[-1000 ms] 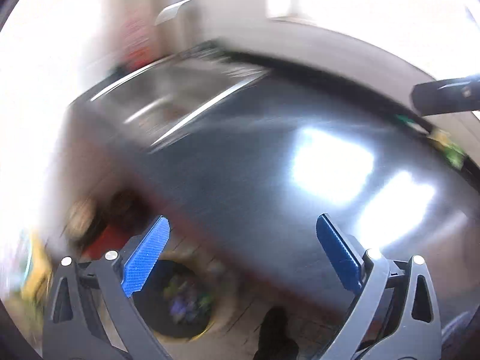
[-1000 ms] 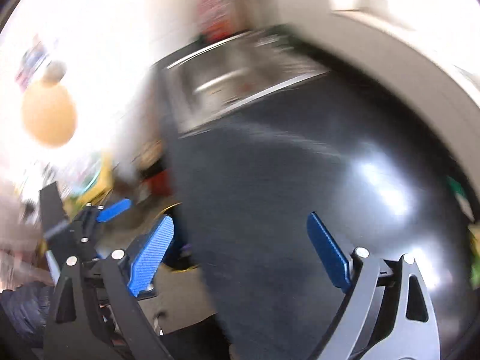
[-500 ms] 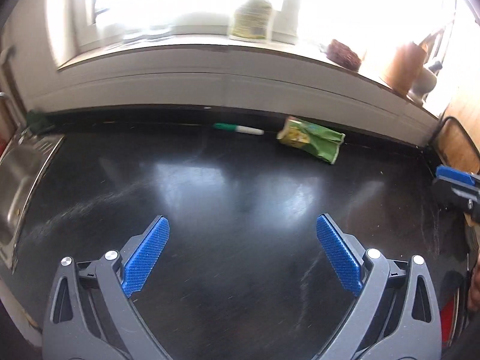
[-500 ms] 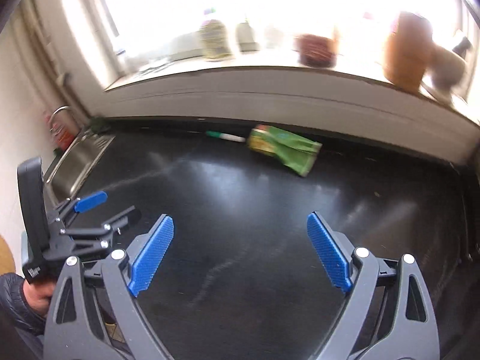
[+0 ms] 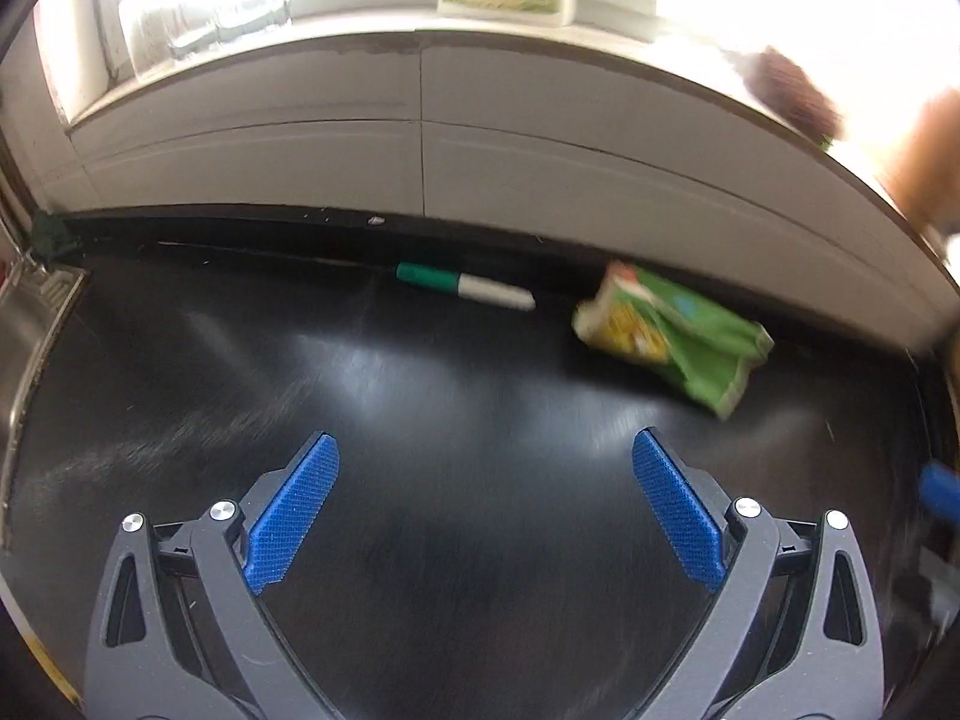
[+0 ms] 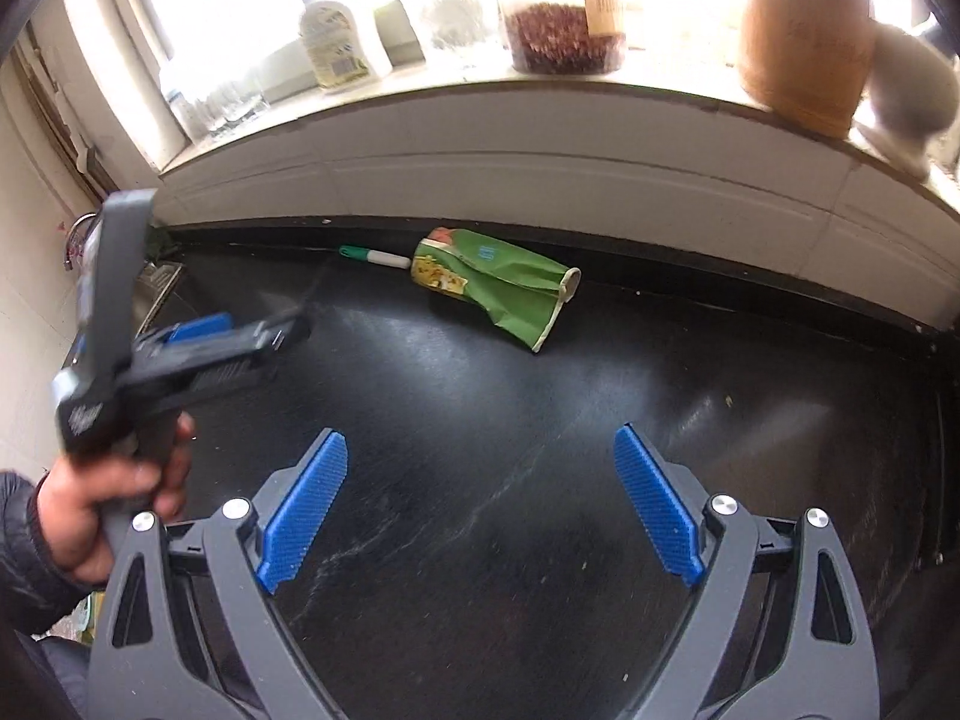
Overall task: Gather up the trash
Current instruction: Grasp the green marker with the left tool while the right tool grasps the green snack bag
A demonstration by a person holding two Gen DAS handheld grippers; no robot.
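Observation:
A crumpled green snack bag (image 5: pixel 678 339) lies on the black counter (image 5: pixel 420 396) near the back wall; it also shows in the right wrist view (image 6: pixel 501 291). A green and white marker (image 5: pixel 465 287) lies left of it, also seen in the right wrist view (image 6: pixel 375 257). My left gripper (image 5: pixel 483 501) is open and empty, short of both. It appears from the side in the right wrist view (image 6: pixel 240 330), held in a hand. My right gripper (image 6: pixel 480 501) is open and empty, well short of the bag.
A steel sink (image 5: pixel 30 324) sits at the counter's left end. The window sill (image 6: pixel 540 96) behind holds a bottle (image 6: pixel 342 42), a jar (image 6: pixel 561 30) and a brown crock (image 6: pixel 804 36).
Both grippers swung from the sink end and the floor bin to face the counter's back wall. Since half a second ago both have moved closer to the bag and marker.

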